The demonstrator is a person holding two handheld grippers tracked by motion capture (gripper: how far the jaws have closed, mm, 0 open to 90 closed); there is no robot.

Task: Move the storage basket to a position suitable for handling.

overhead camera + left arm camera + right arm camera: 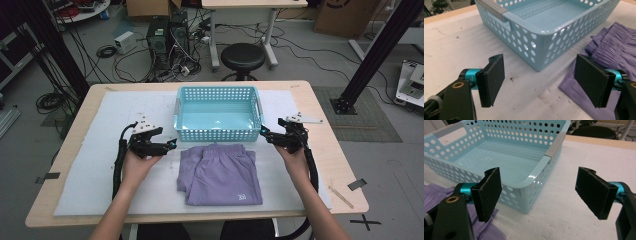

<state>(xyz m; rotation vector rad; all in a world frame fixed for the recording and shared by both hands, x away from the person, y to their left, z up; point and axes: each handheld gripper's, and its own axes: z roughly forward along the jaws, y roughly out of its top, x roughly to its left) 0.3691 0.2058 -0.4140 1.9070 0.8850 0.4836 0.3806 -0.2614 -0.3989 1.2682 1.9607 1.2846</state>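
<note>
A folded purple garment (220, 173) lies on the white mat, just in front of an empty light-blue perforated basket (218, 113). My left gripper (169, 144) is open at the garment's upper left corner, jaws wide apart and holding nothing. In the left gripper view the basket corner (537, 50) and the garment (604, 52) lie beyond my left gripper (544, 80). My right gripper (263, 134) is open at the basket's front right corner. From the right gripper view, the basket (506, 162) and a strip of the garment (436, 192) show past my right gripper (539, 195).
The white foam mat (100, 130) covers most of the wooden table (310, 100). A black stool (243, 57), computer towers and cables stand on the floor beyond the table's far edge. Black frame posts rise at both sides.
</note>
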